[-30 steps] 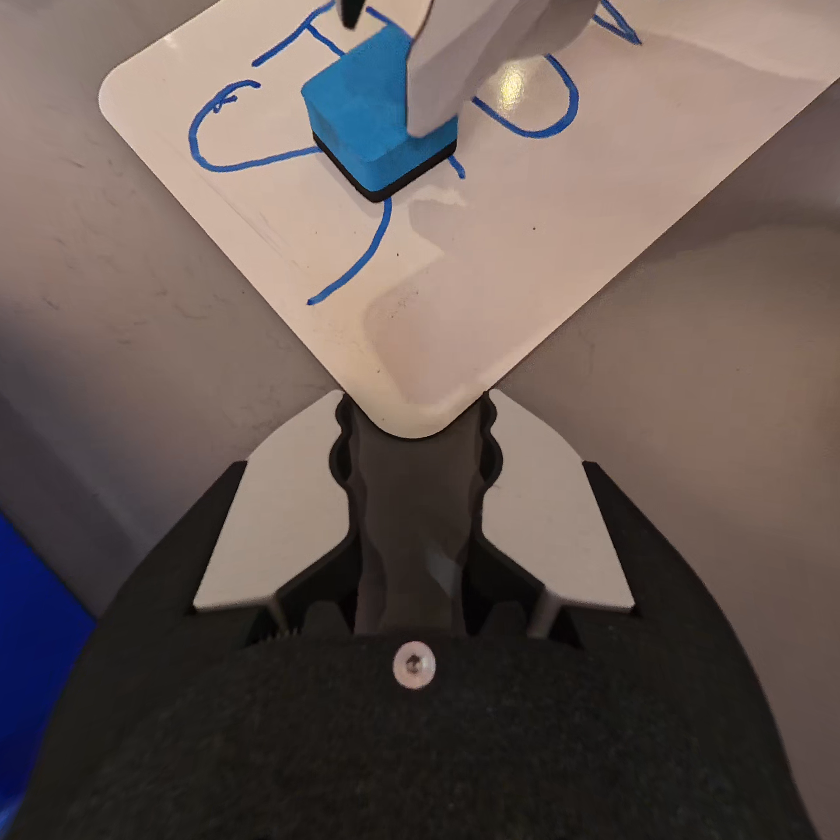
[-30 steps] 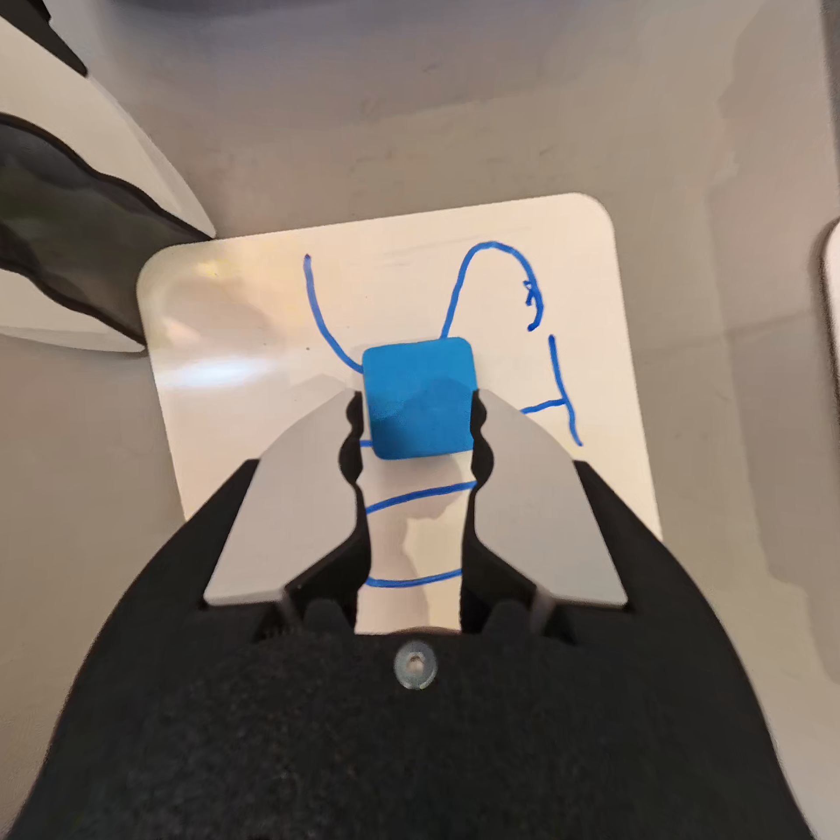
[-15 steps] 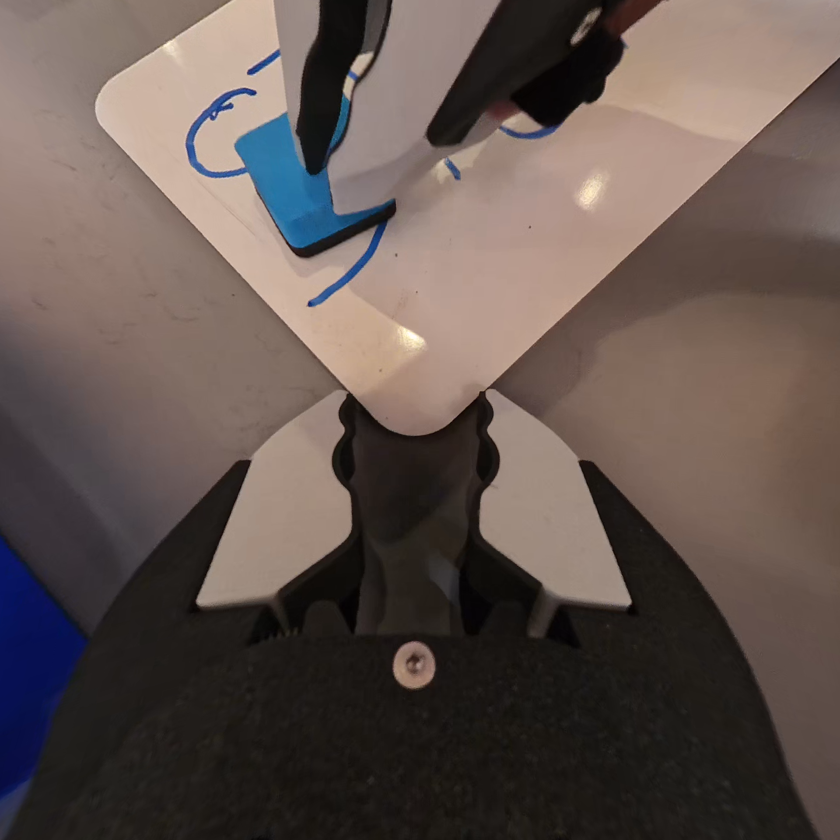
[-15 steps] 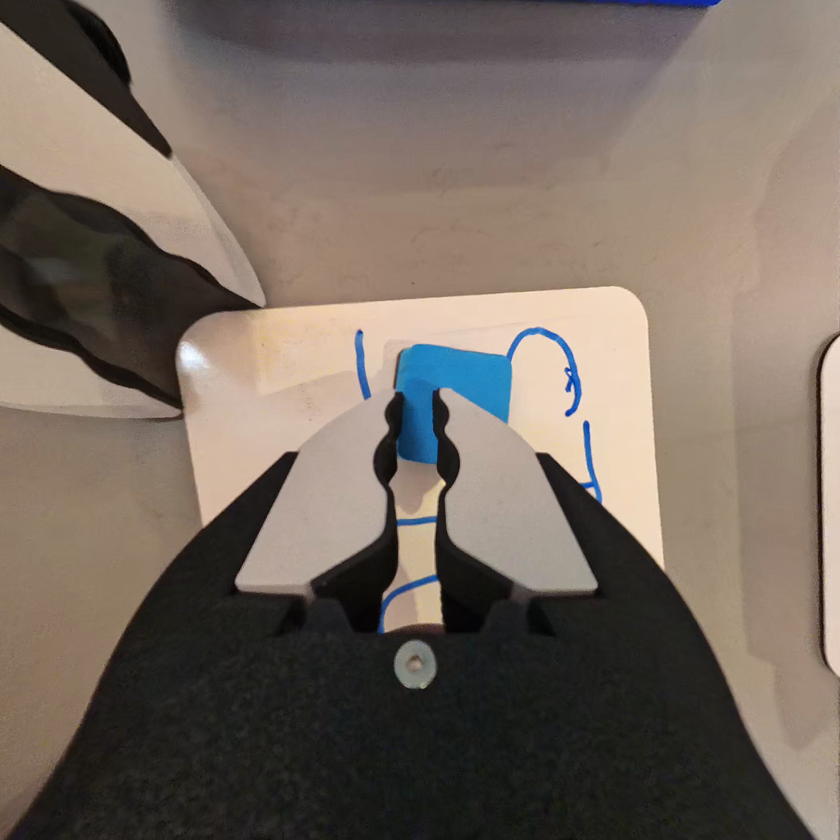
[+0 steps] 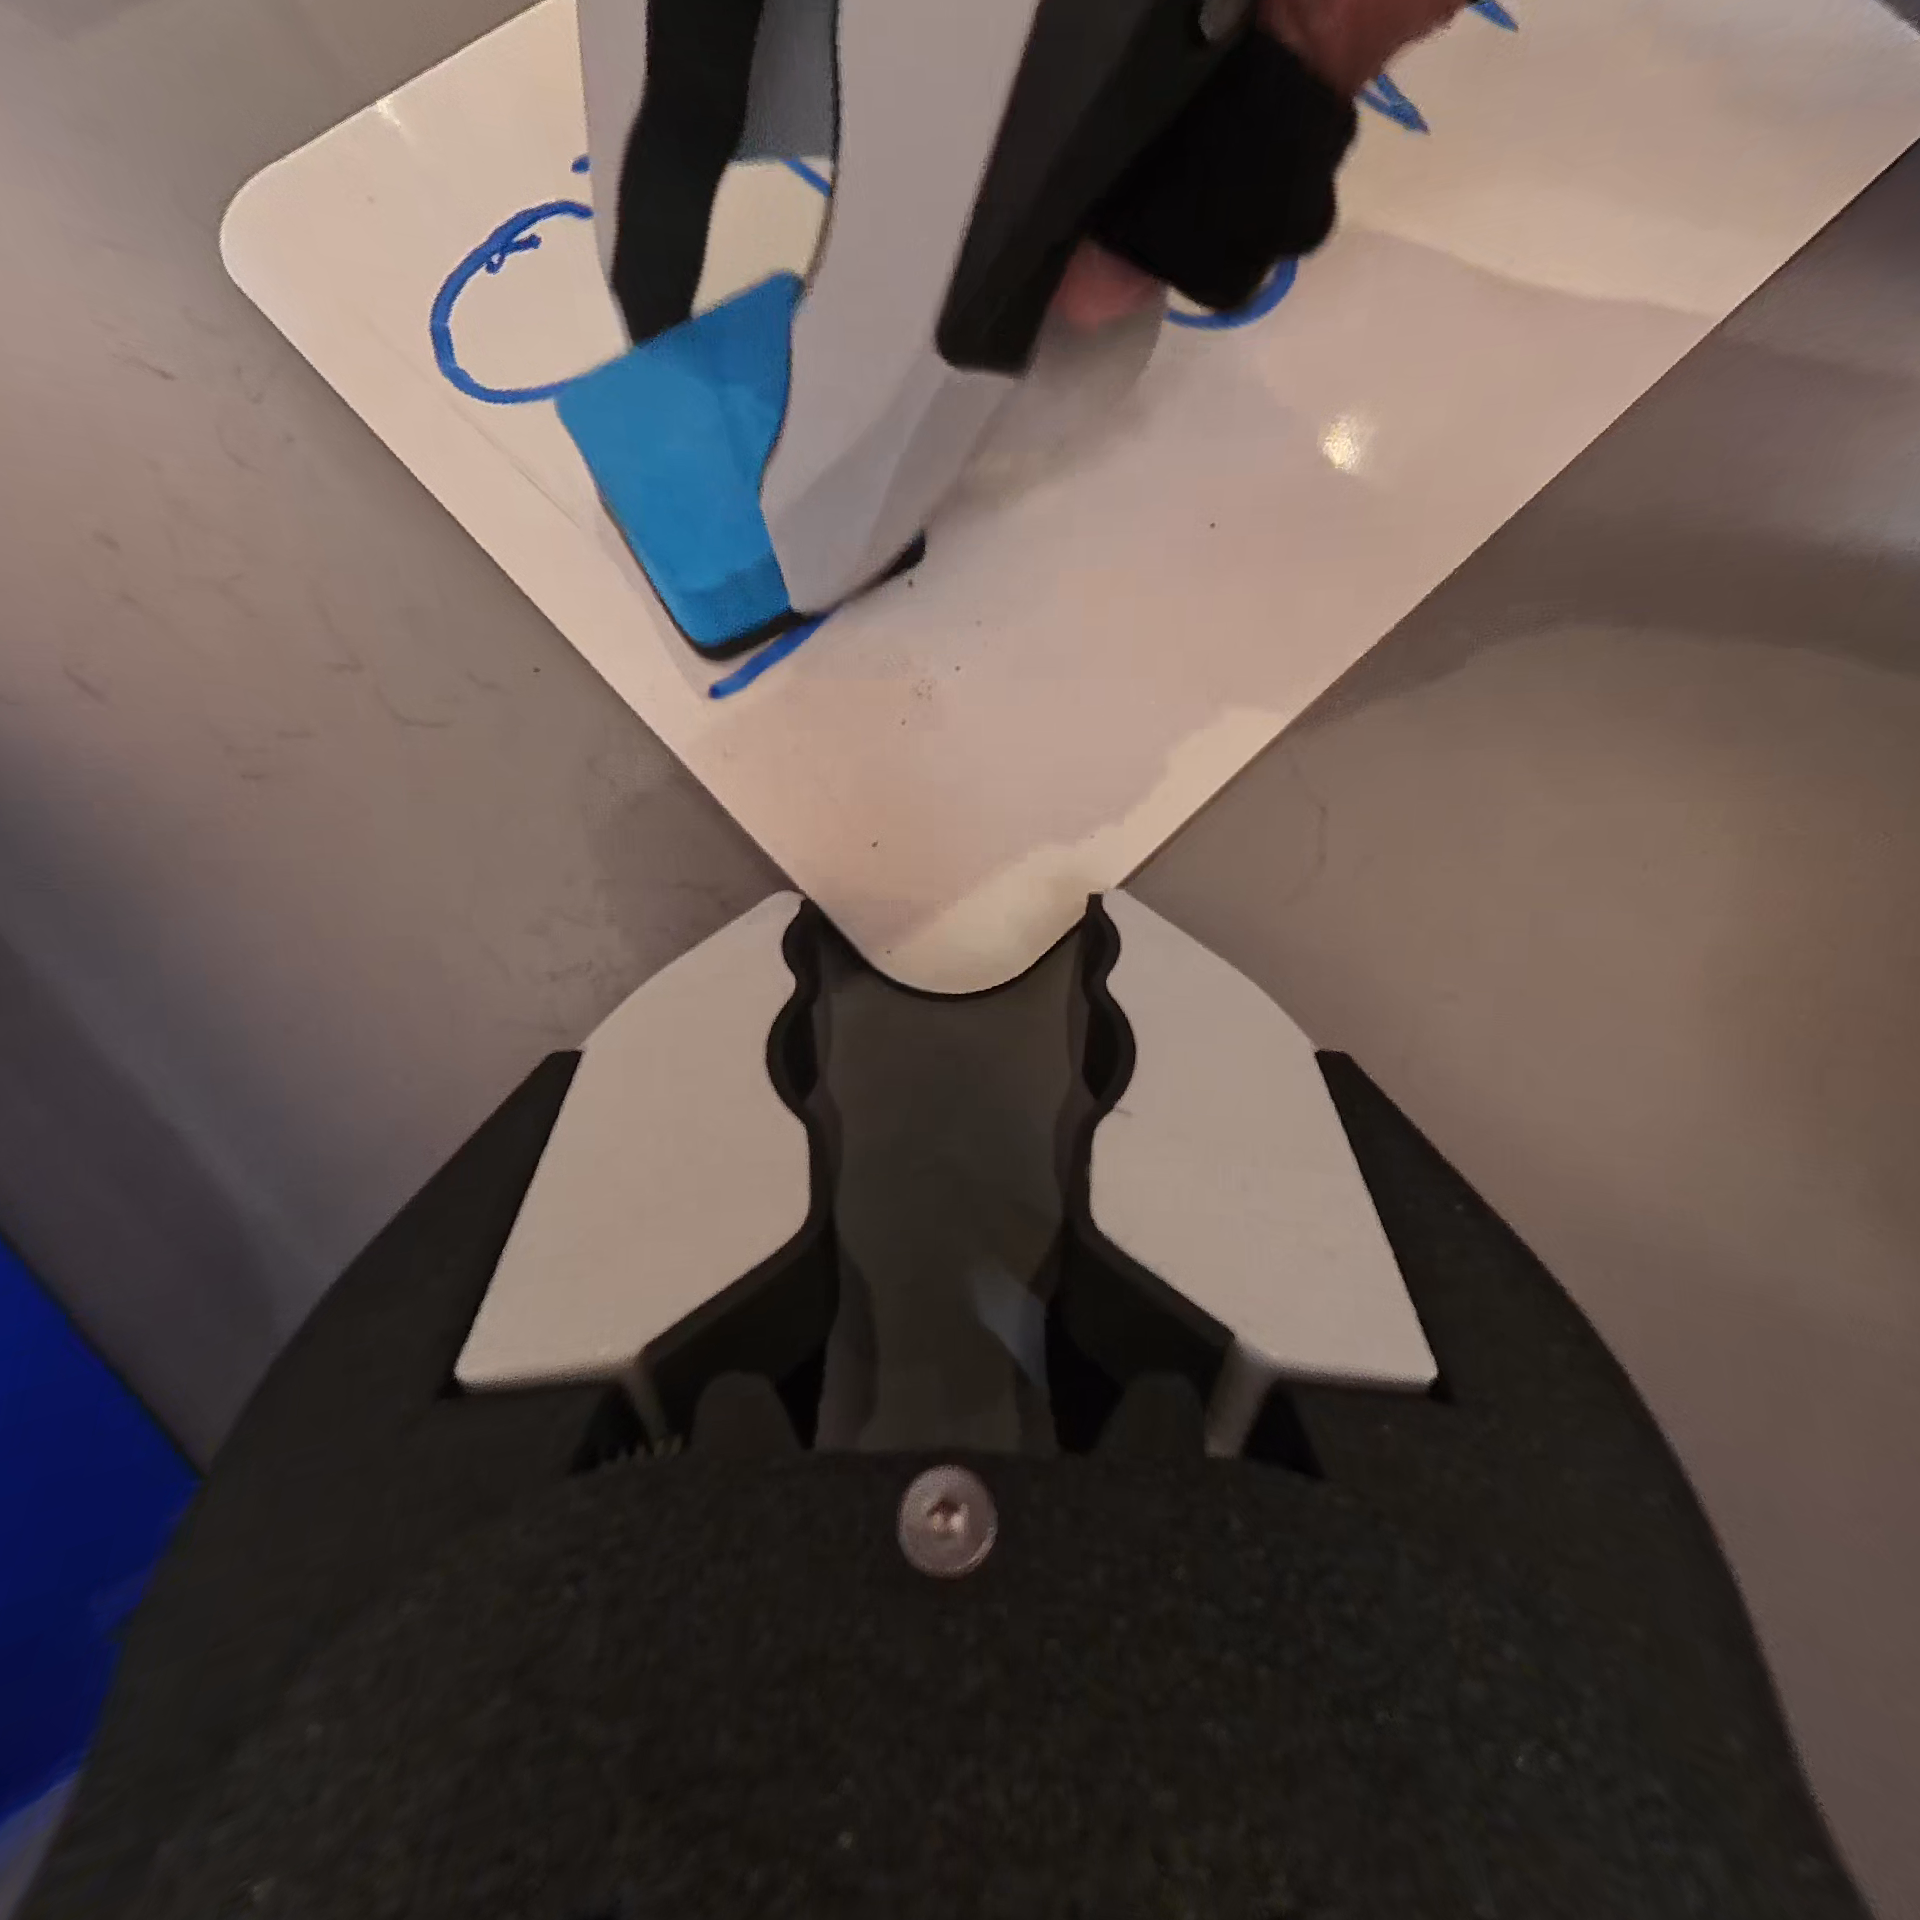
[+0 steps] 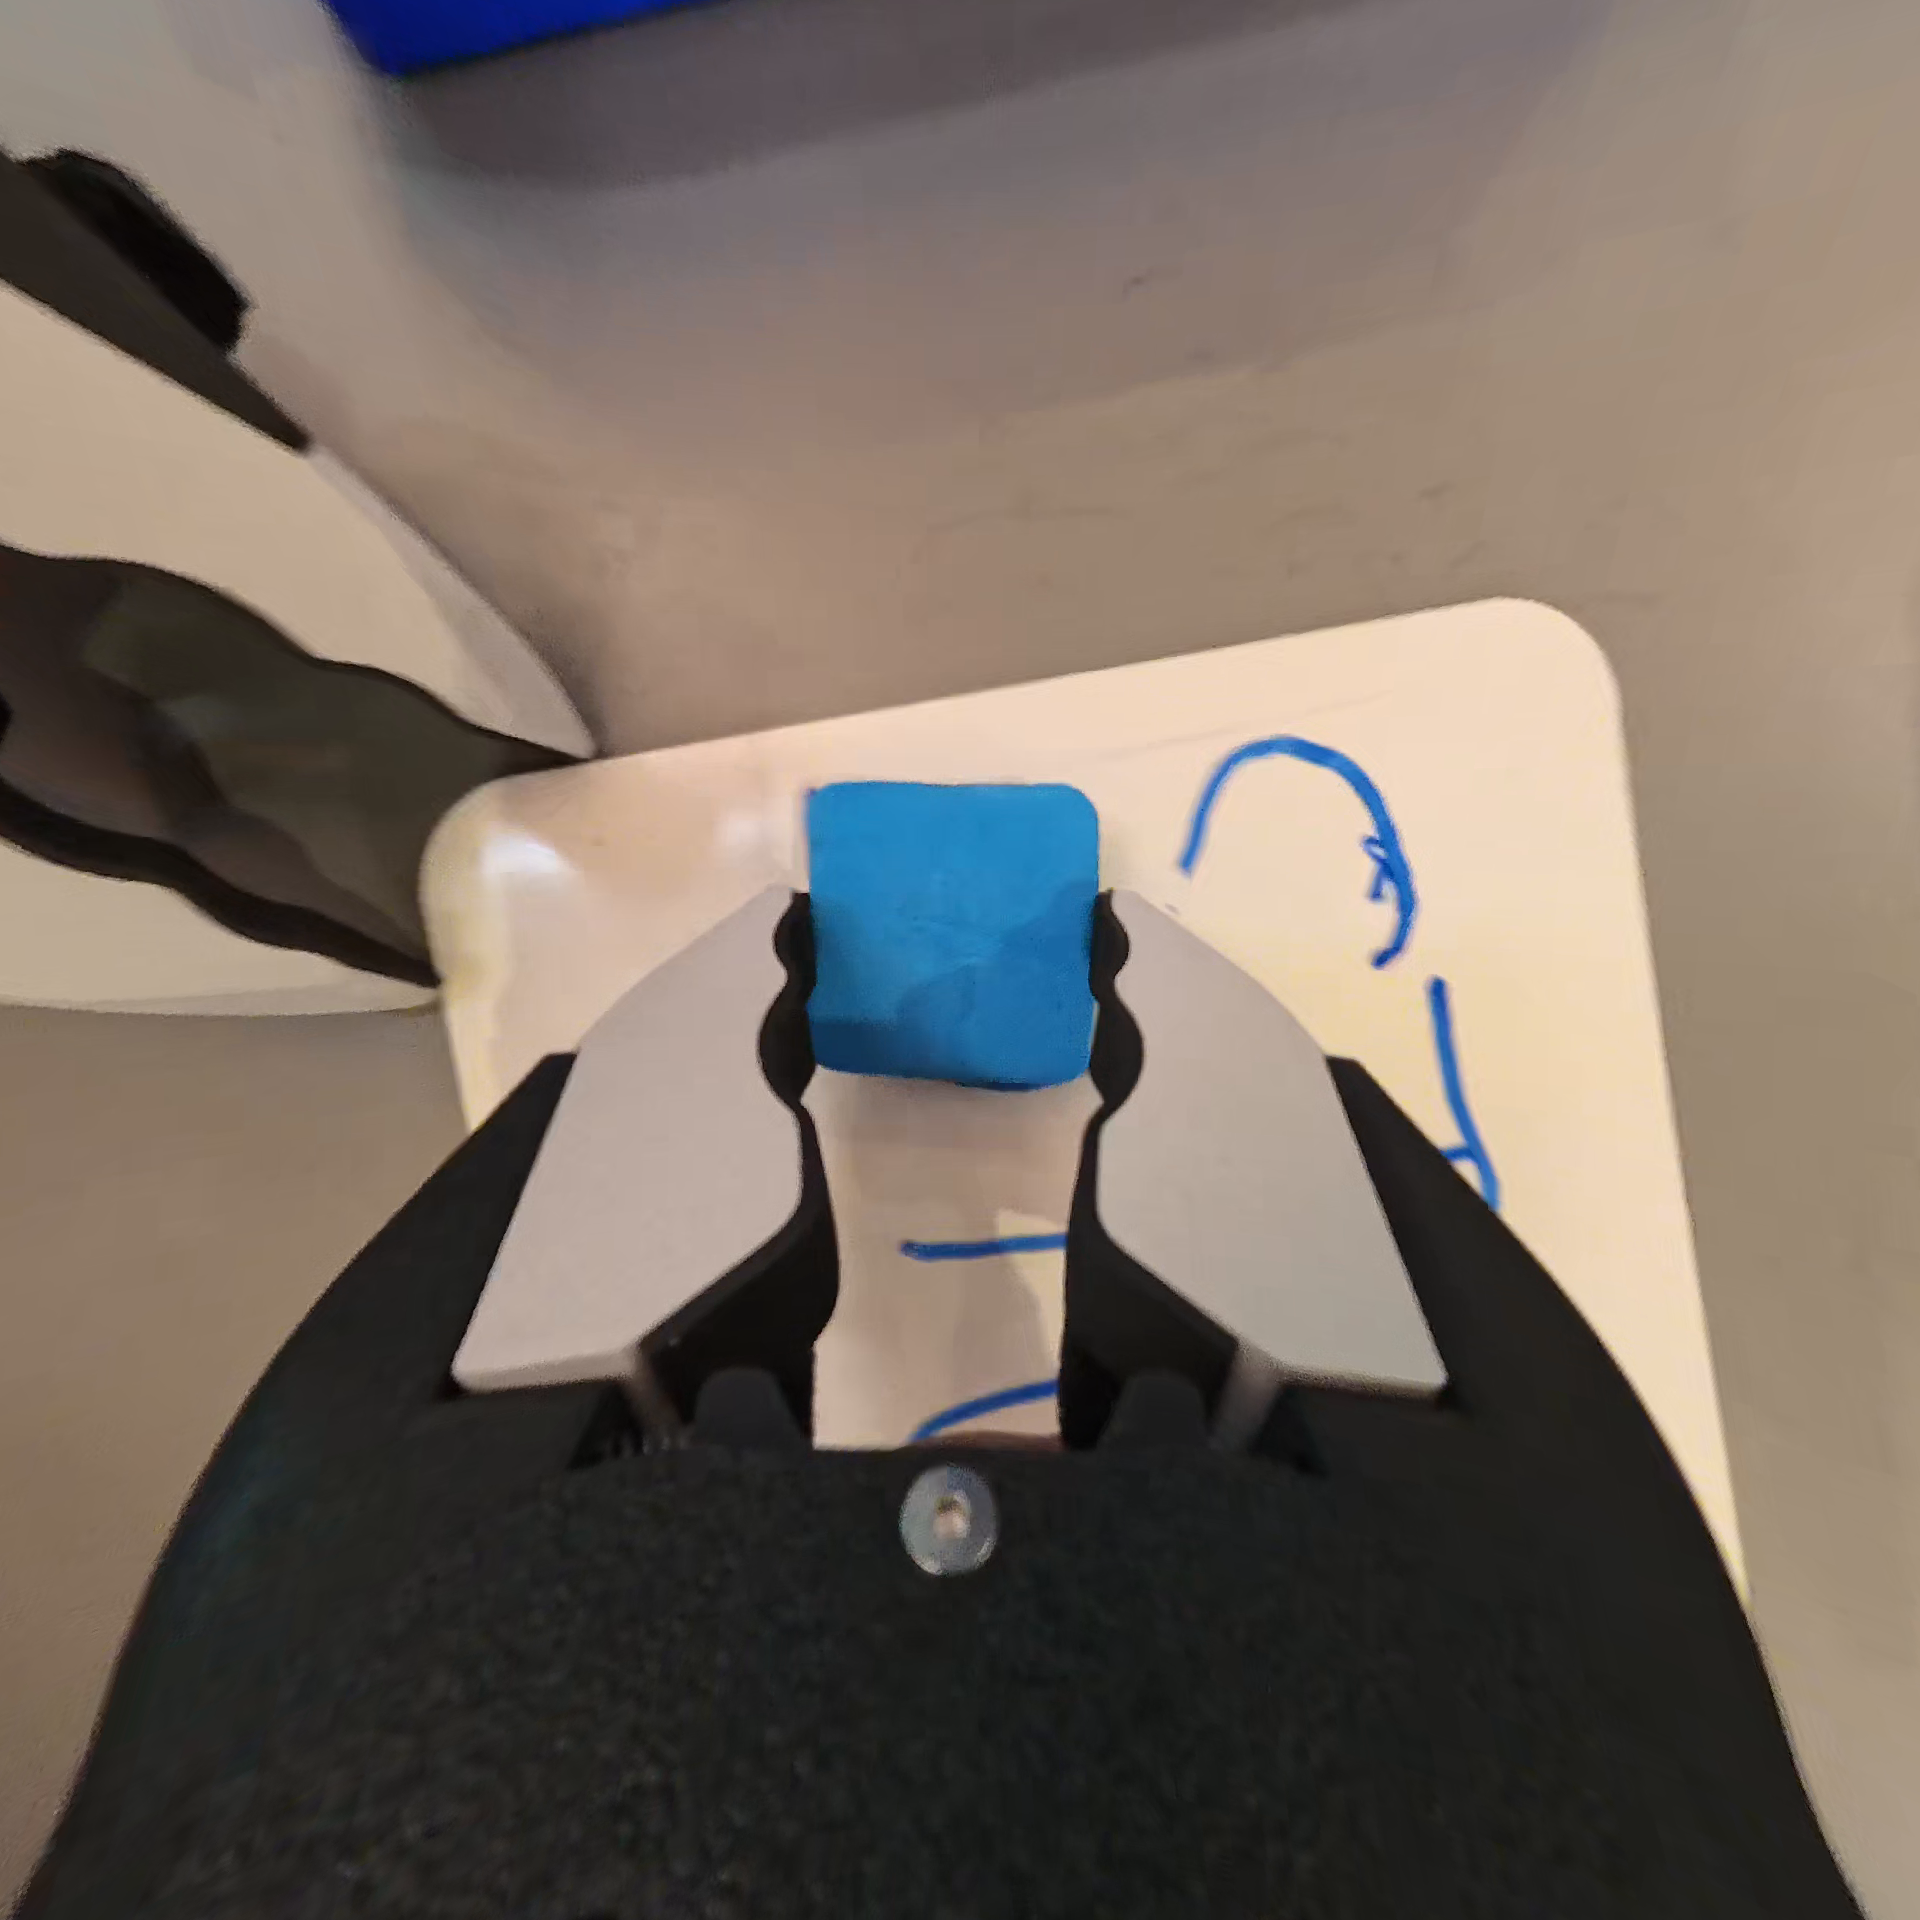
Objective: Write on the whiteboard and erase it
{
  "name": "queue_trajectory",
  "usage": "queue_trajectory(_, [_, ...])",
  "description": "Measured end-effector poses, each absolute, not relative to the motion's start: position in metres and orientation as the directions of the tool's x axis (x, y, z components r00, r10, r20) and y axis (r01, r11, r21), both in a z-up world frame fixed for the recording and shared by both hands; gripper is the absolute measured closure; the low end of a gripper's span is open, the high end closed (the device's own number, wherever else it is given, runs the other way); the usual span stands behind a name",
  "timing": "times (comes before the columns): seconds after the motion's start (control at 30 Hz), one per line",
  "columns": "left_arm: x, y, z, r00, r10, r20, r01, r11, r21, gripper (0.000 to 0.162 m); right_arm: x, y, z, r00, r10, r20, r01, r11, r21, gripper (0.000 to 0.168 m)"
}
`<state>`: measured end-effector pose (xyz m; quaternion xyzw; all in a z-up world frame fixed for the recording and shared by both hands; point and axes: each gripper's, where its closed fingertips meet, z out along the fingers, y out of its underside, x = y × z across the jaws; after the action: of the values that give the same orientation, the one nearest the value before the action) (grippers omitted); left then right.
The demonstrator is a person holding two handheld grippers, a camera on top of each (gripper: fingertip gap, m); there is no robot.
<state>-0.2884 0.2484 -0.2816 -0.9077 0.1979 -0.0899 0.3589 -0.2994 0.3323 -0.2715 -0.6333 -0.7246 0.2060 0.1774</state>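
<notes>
Blue foam eraser (image 6: pixel 951 935) is clamped between the right gripper (image 6: pixel 948 951) fingers and pressed on the whiteboard (image 5: pixel 1143 644), near its corner. That corner is framed by the spread, empty left gripper (image 5: pixel 943 925).

Whiteboard (image 5: pixel 1091 623): white, rounded corners, flat on a grey surface, blue marker lines across it.
Eraser (image 6: pixel 951 935): blue foam block with a dark underside, pressed on the board near its edge, over a line.
</notes>
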Motion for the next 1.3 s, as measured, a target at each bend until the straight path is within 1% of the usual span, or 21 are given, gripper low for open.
queue_trajectory(0.13, [-0.289,0.249,-0.281,0.906,-0.422,0.023,-0.290,-0.662,-0.691,0.115,-0.300,0.321,-0.271,-0.175,0.984,0.037,0.845,0.170,-0.507,0.118])
queue_trajectory(0.17, [-0.290,0.249,-0.282,0.908,-0.418,0.020,-0.289,-0.662,-0.692,0.116,-0.297,0.330,-0.271,-0.157,0.986,0.048,0.854,0.160,-0.495,0.118])
queue_trajectory(0.23, [-0.290,0.250,-0.282,0.909,-0.416,0.017,-0.290,-0.662,-0.691,0.117,-0.296,0.339,-0.272,-0.107,0.994,-0.005,0.867,0.091,-0.489,0.118])
queue_trajectory(0.27, [-0.290,0.250,-0.282,0.909,-0.416,0.018,-0.289,-0.663,-0.690,0.117,-0.298,0.338,-0.272,-0.109,0.994,-0.006,0.867,0.093,-0.489,0.118])
queue_trajectory(0.4, [-0.291,0.250,-0.282,0.908,-0.417,0.022,-0.289,-0.664,-0.689,0.118,-0.309,0.312,-0.272,-0.193,0.981,0.021,0.863,0.180,-0.472,0.118])
queue_trajectory(0.5, [-0.291,0.250,-0.282,0.910,-0.414,0.016,-0.289,-0.663,-0.690,0.118,-0.303,0.344,-0.271,-0.111,0.993,0.038,0.888,0.116,-0.445,0.118])
queue_trajectory(0.57, [-0.291,0.250,-0.282,0.910,-0.413,0.019,-0.287,-0.664,-0.691,0.117,-0.300,0.347,-0.272,-0.088,0.996,-0.009,0.892,0.075,-0.447,0.118])
queue_trajectory(0.7, [-0.290,0.250,-0.282,0.908,-0.419,0.021,-0.291,-0.664,-0.689,0.118,-0.308,0.306,-0.272,-0.227,0.974,0.020,0.869,0.212,-0.446,0.118])
queue_trajectory(0.73, [-0.290,0.250,-0.282,0.909,-0.417,0.019,-0.289,-0.662,-0.691,0.118,-0.305,0.318,-0.272,-0.198,0.980,0.027,0.885,0.191,-0.425,0.118])
queue_trajectory(0.8, [-0.290,0.250,-0.282,0.910,-0.414,0.017,-0.289,-0.664,-0.690,0.118,-0.291,0.369,-0.271,-0.053,0.996,0.069,0.923,0.076,-0.378,0.118])
queue_trajectory(0.83, [-0.290,0.250,-0.282,0.911,-0.413,0.017,-0.289,-0.665,-0.689,0.118,-0.284,0.380,-0.271,-0.003,1.000,0.031,0.930,0.014,-0.368,0.118])
queue_trajectory(0.87, [-0.290,0.250,-0.282,0.911,-0.413,0.018,-0.288,-0.665,-0.689,0.118,-0.281,0.378,-0.272,0.008,1.000,-0.003,0.930,-0.009,-0.367,0.118])
queue_trajectory(0.9, [-0.290,0.250,-0.282,0.908,-0.418,0.018,-0.292,-0.664,-0.688,0.118,-0.282,0.368,-0.273,-0.024,1.000,-0.004,0.926,0.020,-0.377,0.118])
queue_trajectory(0.93, [-0.290,0.249,-0.282,0.906,-0.422,0.021,-0.294,-0.665,-0.687,0.117,-0.285,0.349,-0.273,-0.086,0.996,-0.008,0.918,0.076,-0.390,0.118])
queue_trajectory(1.0, [-0.290,0.249,-0.282,0.905,-0.425,0.025,-0.292,-0.663,-0.689,0.117,-0.282,0.328,-0.273,-0.170,0.985,0.006,0.918,0.160,-0.364,0.118])
queue_trajectory(1.03, [-0.290,0.249,-0.282,0.907,-0.421,0.024,-0.290,-0.662,-0.691,0.118,-0.278,0.337,-0.273,-0.152,0.988,0.010,0.927,0.146,-0.345,0.118])
queue_trajectory(1.1, [-0.290,0.250,-0.282,0.909,-0.417,0.019,-0.289,-0.663,-0.690,0.119,-0.267,0.375,-0.273,-0.014,1.000,-0.006,0.945,0.012,-0.327,0.118])
queue_trajectory(1.13, [-0.290,0.250,-0.282,0.909,-0.416,0.017,-0.291,-0.664,-0.689,0.119,-0.266,0.382,-0.273,0.031,0.998,-0.054,0.941,-0.047,-0.336,0.119])
queue_trajectory(1.17, [-0.290,0.250,-0.282,0.909,-0.416,0.018,-0.291,-0.666,-0.687,0.119,-0.269,0.377,-0.273,0.025,0.997,-0.072,0.937,-0.048,-0.347,0.118])
queue_trajectory(1.23, [-0.290,0.250,-0.282,0.906,-0.424,0.022,-0.295,-0.667,-0.685,0.118,-0.280,0.345,-0.274,-0.100,0.995,-0.025,0.930,0.085,-0.357,0.118])
queue_trajectory(1.3, [-0.290,0.250,-0.282,0.906,-0.422,0.027,-0.289,-0.664,-0.689,0.119,-0.286,0.318,-0.274,-0.196,0.980,-0.023,0.925,0.177,-0.335,0.118])
